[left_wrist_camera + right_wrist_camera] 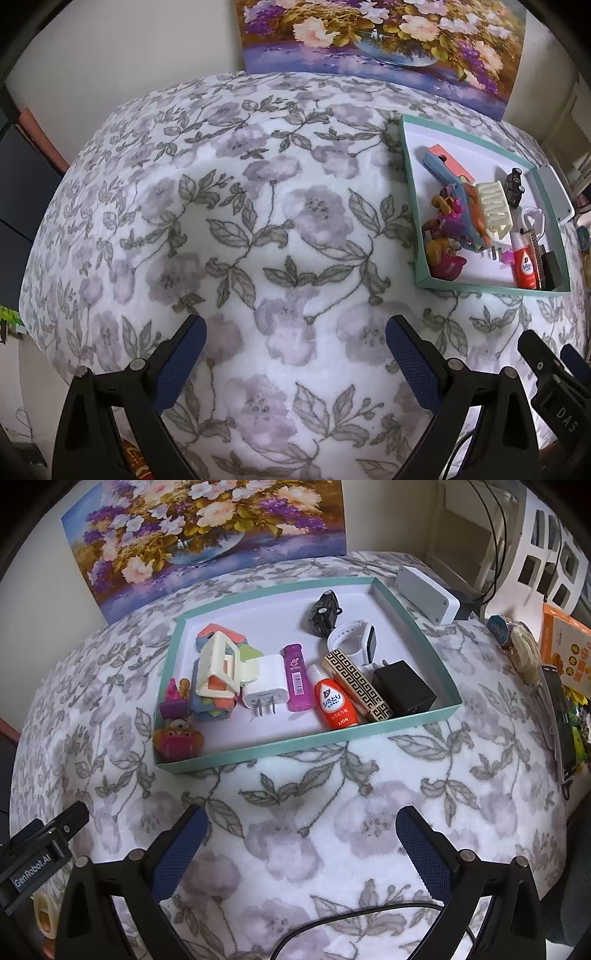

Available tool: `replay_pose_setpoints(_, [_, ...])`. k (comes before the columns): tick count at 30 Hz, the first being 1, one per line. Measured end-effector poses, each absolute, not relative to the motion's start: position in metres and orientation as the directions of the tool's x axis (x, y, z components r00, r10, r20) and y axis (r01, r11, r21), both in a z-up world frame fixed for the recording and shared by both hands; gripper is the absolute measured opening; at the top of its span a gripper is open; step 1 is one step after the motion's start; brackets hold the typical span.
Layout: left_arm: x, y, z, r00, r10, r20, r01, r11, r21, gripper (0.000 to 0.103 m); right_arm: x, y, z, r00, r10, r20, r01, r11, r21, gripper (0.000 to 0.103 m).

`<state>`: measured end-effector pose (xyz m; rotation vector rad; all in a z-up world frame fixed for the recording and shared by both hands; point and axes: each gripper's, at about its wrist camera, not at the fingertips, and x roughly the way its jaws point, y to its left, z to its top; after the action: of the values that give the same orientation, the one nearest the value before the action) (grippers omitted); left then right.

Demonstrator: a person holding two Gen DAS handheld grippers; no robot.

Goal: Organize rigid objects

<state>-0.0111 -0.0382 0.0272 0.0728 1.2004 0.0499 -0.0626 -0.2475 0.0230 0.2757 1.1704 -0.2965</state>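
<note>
From my left wrist camera, my left gripper (295,332) hovers low over the flowered blanket (221,221), its blue-padded fingers (181,365) spread wide with nothing between them. The teal tray (491,288) sits ahead and to the right, well apart from these fingers, with the small things heaped inside it: a cream hair clip (495,208), a red bottle (524,267), a black toy car (514,184) toward the far wall. At the right edge, part of my right gripper (554,373) shows just beside my left one. A flower painting (384,40) leans against the wall behind the blanket.

From my right wrist camera, my right gripper (301,823) is held level above the blanket, aimed at the tray (310,740), jaws wide apart and empty. Bare blanket lies between the fingertips and the tray's near wall. Inside I see the hair clip (218,668) resting on coloured blocks (216,701), a white plug (264,686), a pink tube (297,679), the red bottle (334,701), a gold-patterned box (358,679), a black charger (404,692), a white watch (354,638) and the toy car (325,611). A black cable (351,915) curves across the blanket between my fingers. A white box (426,592) stands just beyond the tray's far right corner.
</note>
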Motion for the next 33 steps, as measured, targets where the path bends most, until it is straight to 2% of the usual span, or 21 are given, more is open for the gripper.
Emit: replay_pose_setpoints(33, [-0.0084, -0.0378, 0.0222, 0.349, 0.099, -0.932, 0.045, 0.991, 0.122, 0.098, -0.0566, -0.2464, 0.0182, 0.351, -0.095, -0.932, 0.356, 0.934, 0.039, 0.103])
